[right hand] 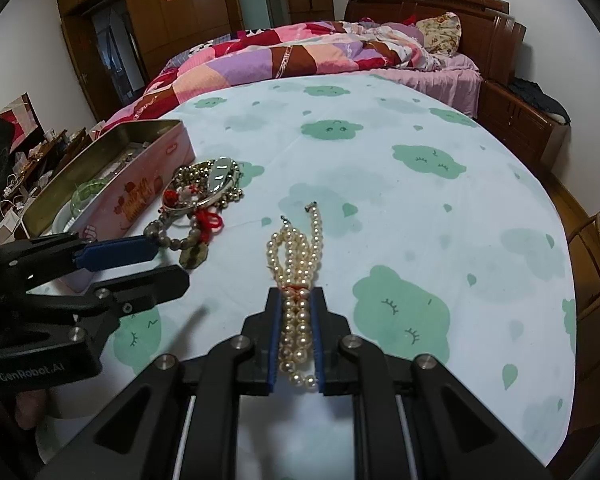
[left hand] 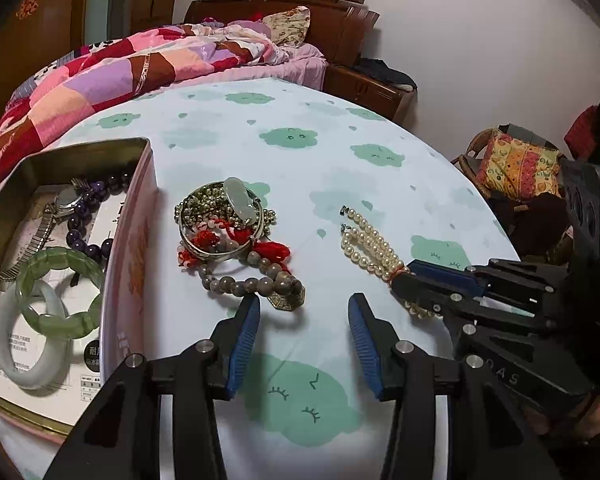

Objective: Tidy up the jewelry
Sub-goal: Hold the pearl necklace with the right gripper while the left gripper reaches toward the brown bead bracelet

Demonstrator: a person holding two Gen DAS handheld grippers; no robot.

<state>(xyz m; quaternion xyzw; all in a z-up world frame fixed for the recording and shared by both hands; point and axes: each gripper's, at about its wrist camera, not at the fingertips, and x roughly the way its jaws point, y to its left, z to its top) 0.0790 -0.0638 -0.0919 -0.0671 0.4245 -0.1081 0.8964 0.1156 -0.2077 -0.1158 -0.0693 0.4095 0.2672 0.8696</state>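
inside the tin, bangles and a watch already lie. right gripper clamps the pearl strand; left gripper gapes empty near the tangled pile.

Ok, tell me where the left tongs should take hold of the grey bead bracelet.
Grip the near arc of the grey bead bracelet, from above. It lies flat on the cloth just ahead of the open left tongs, clear of the tangled pile behind.

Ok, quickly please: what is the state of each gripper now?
Left gripper: open, holding nothing.
Right gripper: closed on the pearl necklace.
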